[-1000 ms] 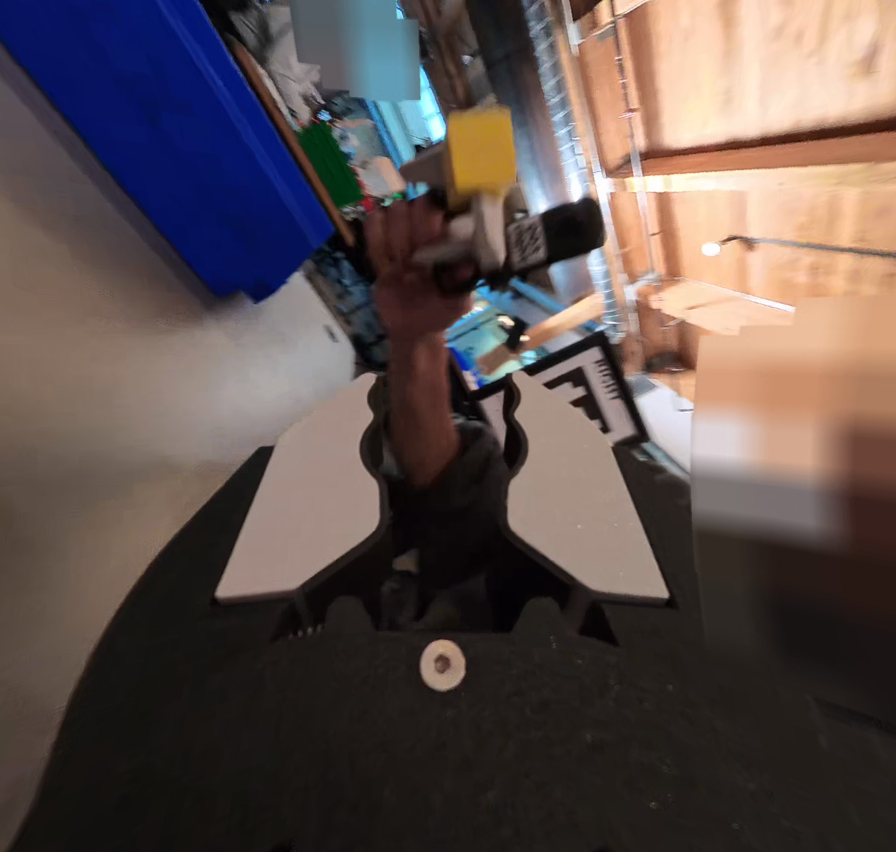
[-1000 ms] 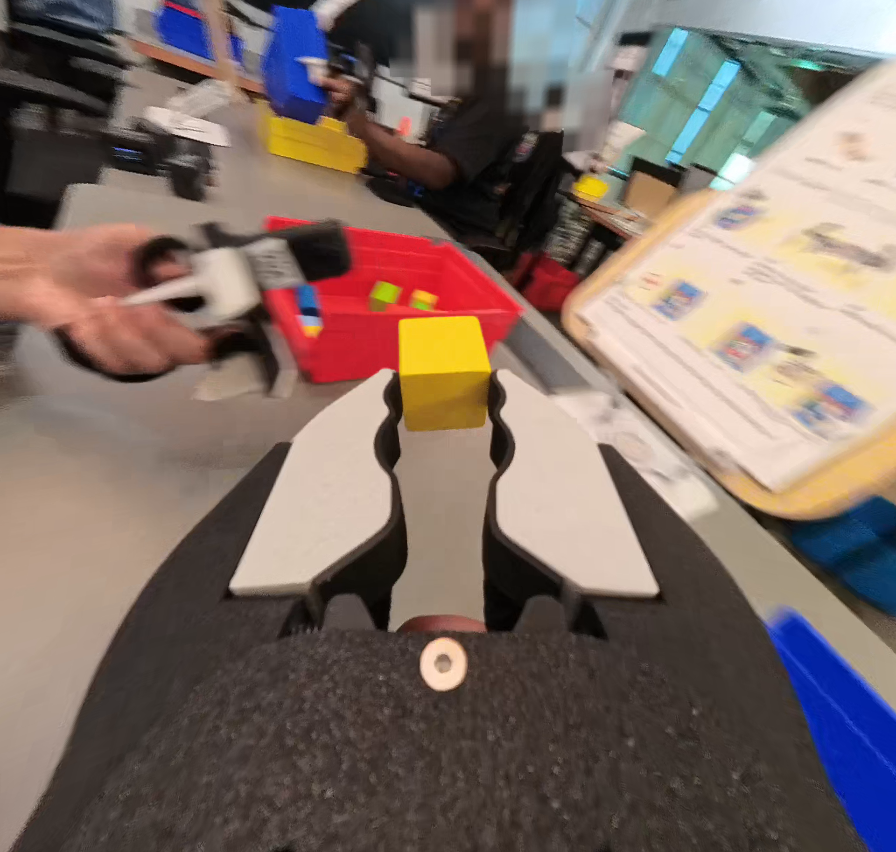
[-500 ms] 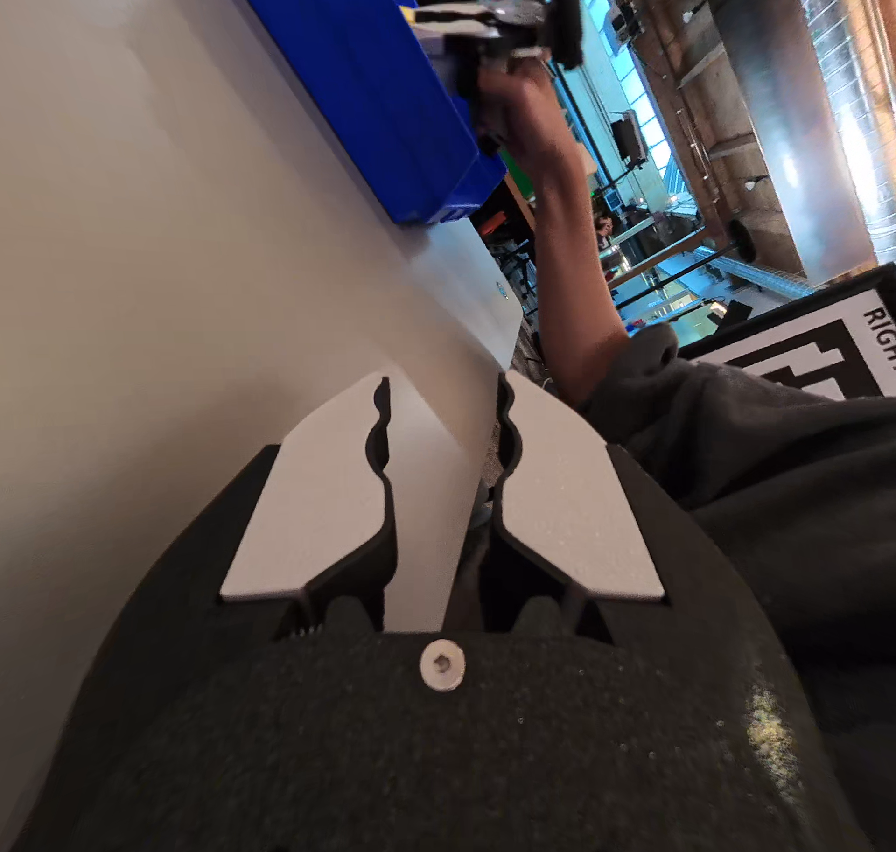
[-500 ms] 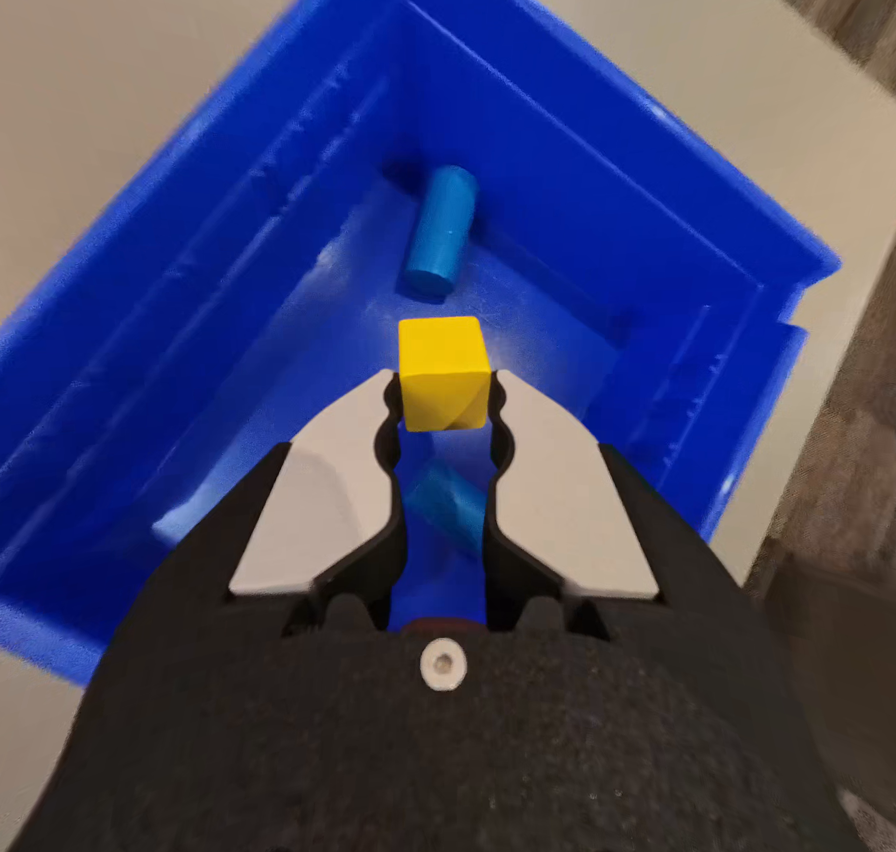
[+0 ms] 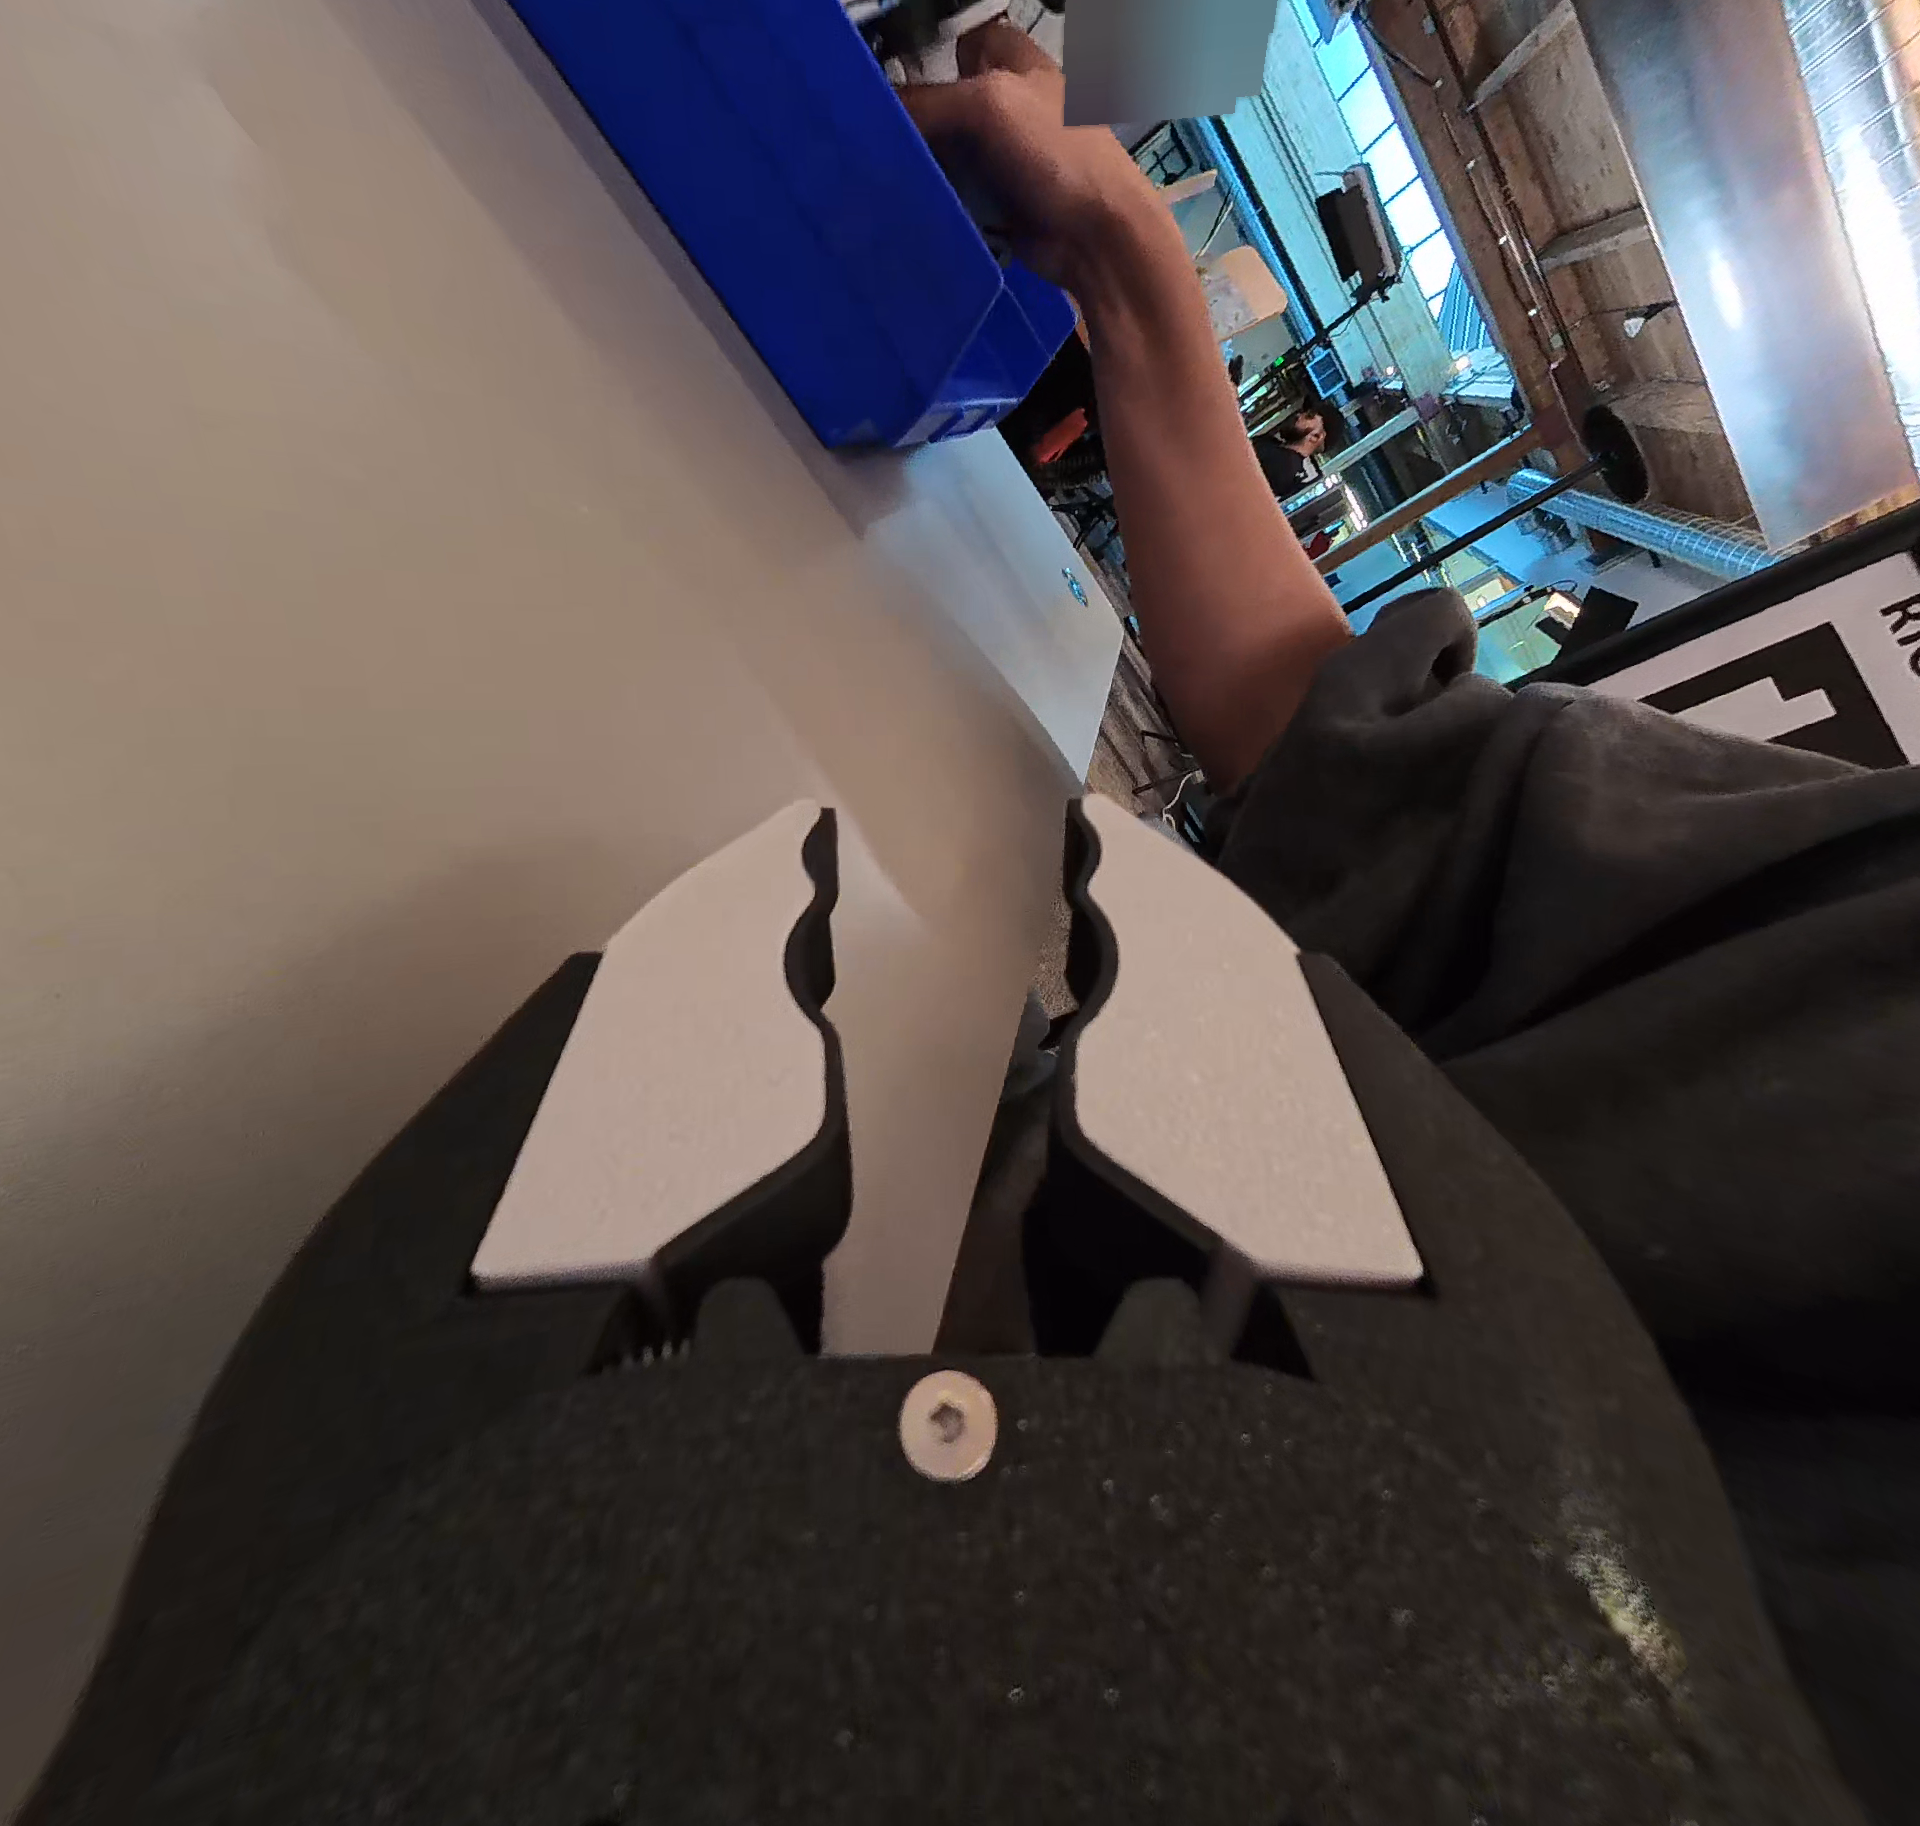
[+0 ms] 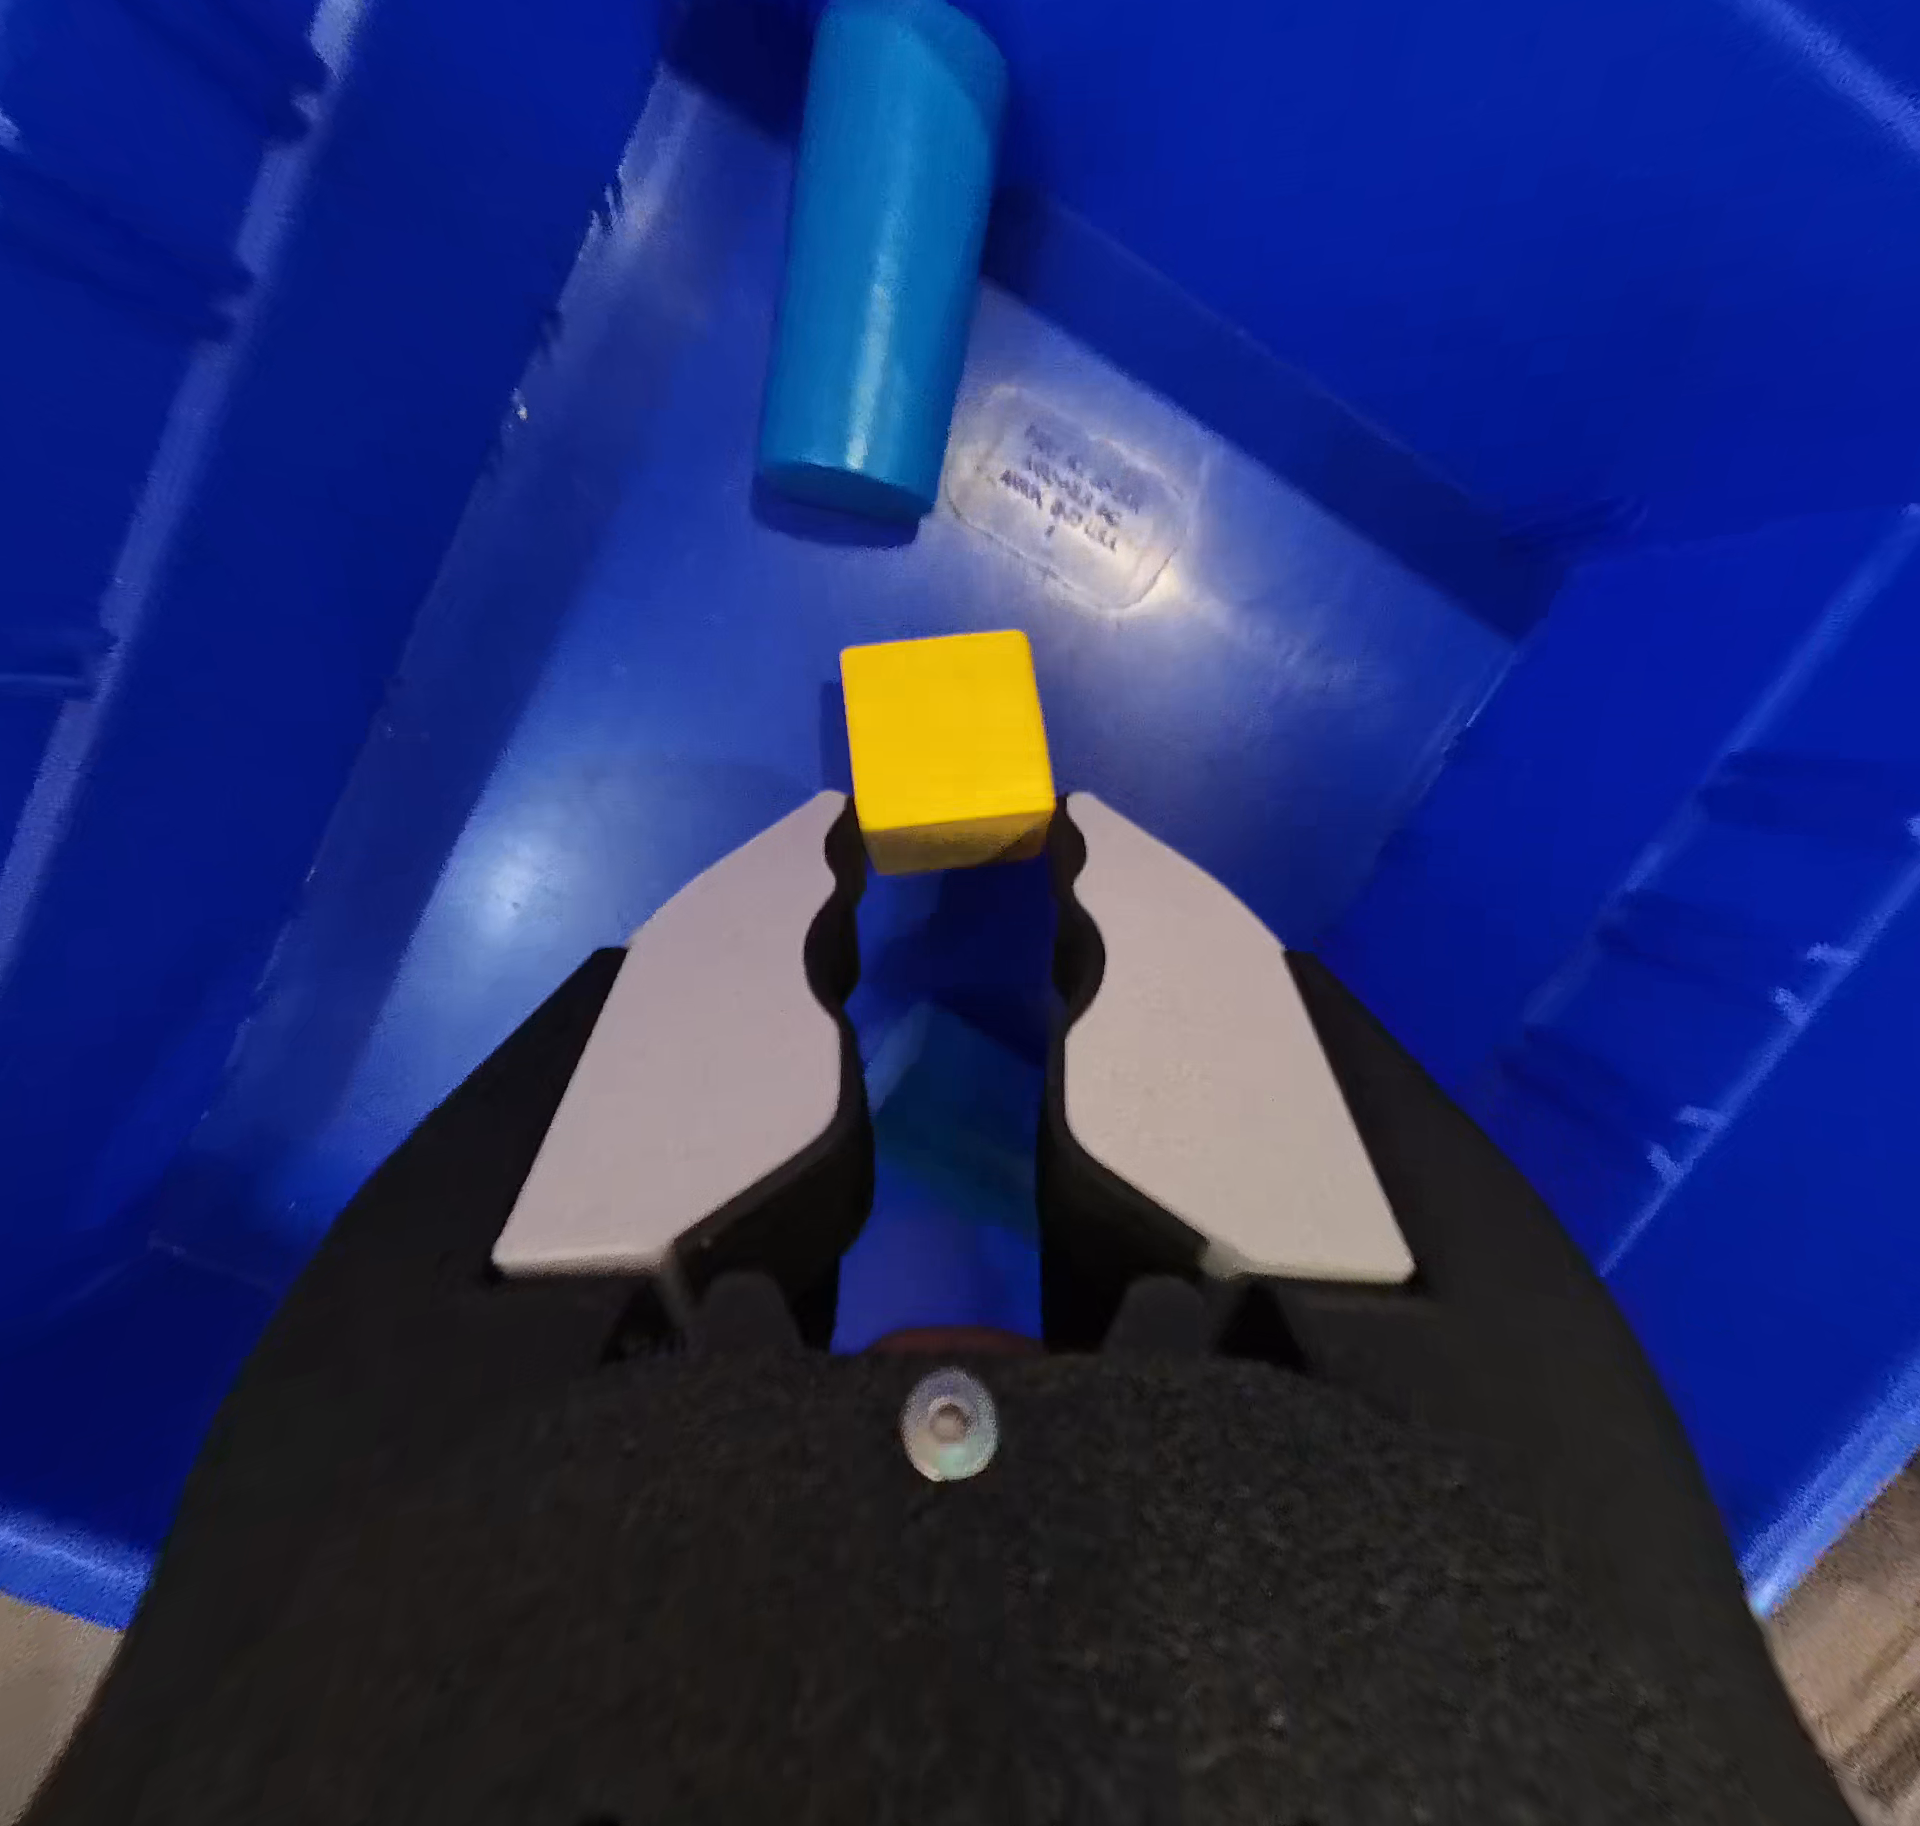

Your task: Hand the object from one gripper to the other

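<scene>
Right jaws: the right gripper [image 6: 951, 810] is clamped on a small yellow wooden cube [image 6: 943, 746], pinched at the very tips of the grey fingers [image 6: 1195, 1049]; most of the cube is seen projecting beyond them.
Yellow cube position: it is held inside a deep blue plastic bin [image 6: 1558, 270]; whether the bin floor is touched cannot be told.
Below the right jaws: part of a light blue block [image 6: 940, 1101] is seen through the gap between the fingers, lying on the bin floor.
Farther in the bin: a light blue cylinder with one slanted end [image 6: 883, 259] is laid on the floor near the far corner, well apart from the cube; an embossed moulded patch [image 6: 1070, 509] is seen just beside it.
Left jaws: the left gripper [image 5: 948, 831] is spread, with nothing between its fingers [image 5: 675, 1070]; only pale surface is seen through the gap.
Left surroundings: a pale grey tabletop [image 5: 364, 633] fills the left of the view, which is strongly tilted.
Bin from outside: the blue bin [image 5: 758, 166] is set on the table, well apart from the left gripper.
Person: a bare forearm [image 5: 1174, 488] is stretched to the bin's rim, with a dark grey sleeve [image 5: 1558, 893] at the elbow; what the hand holds is hidden by blur and the bin's edge.
Background: a workshop interior with windows and timber beams [image 5: 1538, 249] is seen beyond.
</scene>
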Available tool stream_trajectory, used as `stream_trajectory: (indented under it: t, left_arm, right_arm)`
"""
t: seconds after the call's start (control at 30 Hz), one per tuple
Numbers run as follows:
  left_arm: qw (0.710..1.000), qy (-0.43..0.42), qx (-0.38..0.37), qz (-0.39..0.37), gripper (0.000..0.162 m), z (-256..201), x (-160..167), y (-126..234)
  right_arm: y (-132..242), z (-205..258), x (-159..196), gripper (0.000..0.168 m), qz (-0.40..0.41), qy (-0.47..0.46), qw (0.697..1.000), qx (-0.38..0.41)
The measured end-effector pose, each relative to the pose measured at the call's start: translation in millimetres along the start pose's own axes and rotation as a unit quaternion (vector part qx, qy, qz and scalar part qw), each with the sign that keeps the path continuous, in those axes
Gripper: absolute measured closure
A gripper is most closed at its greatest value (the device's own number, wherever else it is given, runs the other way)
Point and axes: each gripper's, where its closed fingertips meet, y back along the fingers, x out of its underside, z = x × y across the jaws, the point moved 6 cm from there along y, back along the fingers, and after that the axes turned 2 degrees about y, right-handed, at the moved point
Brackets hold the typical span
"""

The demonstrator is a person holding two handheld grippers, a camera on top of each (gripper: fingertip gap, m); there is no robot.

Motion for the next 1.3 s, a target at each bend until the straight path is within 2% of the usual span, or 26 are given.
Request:
stream_trajectory:
  t: [0.1, 0.27, 0.37, 0.43, 0.5, 0.57, 0.63, 0.73, 0.8, 0.87, 0.93, 1.03, 1.07, 1.1, 1.2, 1.3]
  left_arm:
    - [1.000, -0.008, -0.008, 0.006, 0.121, 0, 2, 0]
    - [1.000, -0.018, -0.016, 0.009, 0.121, -3, 3, -1]
    - [0.999, -0.030, -0.031, 0.006, 0.121, -2, 3, 3]
    - [0.998, -0.046, -0.046, 0.000, 0.121, -3, -1, 9]
    - [0.995, -0.073, -0.068, 0.000, 0.119, -5, -7, 21]
    - [0.989, -0.115, -0.097, 0.011, 0.115, -9, -17, 42]
    - [0.973, -0.172, -0.150, 0.020, 0.116, -11, -35, 74]
    - [0.922, -0.256, -0.281, 0.073, 0.117, -4, -68, 128]
    - [0.869, -0.282, -0.375, 0.158, 0.116, 8, -89, 158]
    - [0.821, -0.277, -0.435, 0.246, 0.114, 25, -106, 177]
    - [0.778, -0.293, -0.446, 0.332, 0.115, 41, -118, 182]
    - [0.686, -0.372, -0.460, 0.424, 0.115, 67, -139, 187]
    - [0.665, -0.385, -0.457, 0.448, 0.115, 76, -146, 189]
    - [0.657, -0.390, -0.445, 0.466, 0.114, 84, -153, 189]
    - [0.660, -0.403, -0.390, 0.500, 0.114, 102, -164, 187]
    - [0.619, -0.439, -0.354, 0.547, 0.114, 121, -163, 188]
  right_arm:
    - [-6, -1, 8, 0.134, 0.032, -0.002, 0.999, 0.001]
    - [-7, -1, 4, 0.134, 0.028, -0.024, 0.999, -0.009]
    - [13, 0, 4, 0.120, 0.008, -0.023, 0.999, 0.027]
    - [48, 9, 3, 0.118, -0.054, -0.021, 0.995, 0.077]
    - [88, 39, 4, 0.114, -0.160, -0.016, 0.982, 0.103]
    - [115, 91, 19, 0.111, -0.261, -0.004, 0.963, 0.063]
    - [123, 151, 43, 0.112, -0.321, 0.000, 0.947, -0.027]
    - [105, 226, 88, 0.111, -0.331, 0.009, 0.935, -0.125]
    - [87, 258, 112, 0.111, -0.319, 0.018, 0.937, -0.144]
    - [76, 282, 125, 0.111, -0.312, 0.045, 0.936, -0.156]
    - [70, 293, 129, 0.111, -0.309, 0.080, 0.937, -0.141]
    - [70, 305, 127, 0.111, -0.317, 0.102, 0.928, -0.165]
    - [70, 305, 127, 0.111, -0.319, 0.098, 0.927, -0.173]
    - [69, 303, 128, 0.111, -0.317, 0.090, 0.927, -0.176]
    - [69, 295, 131, 0.112, -0.314, 0.059, 0.927, -0.198]
    - [74, 287, 131, 0.113, -0.327, 0.040, 0.922, -0.206]
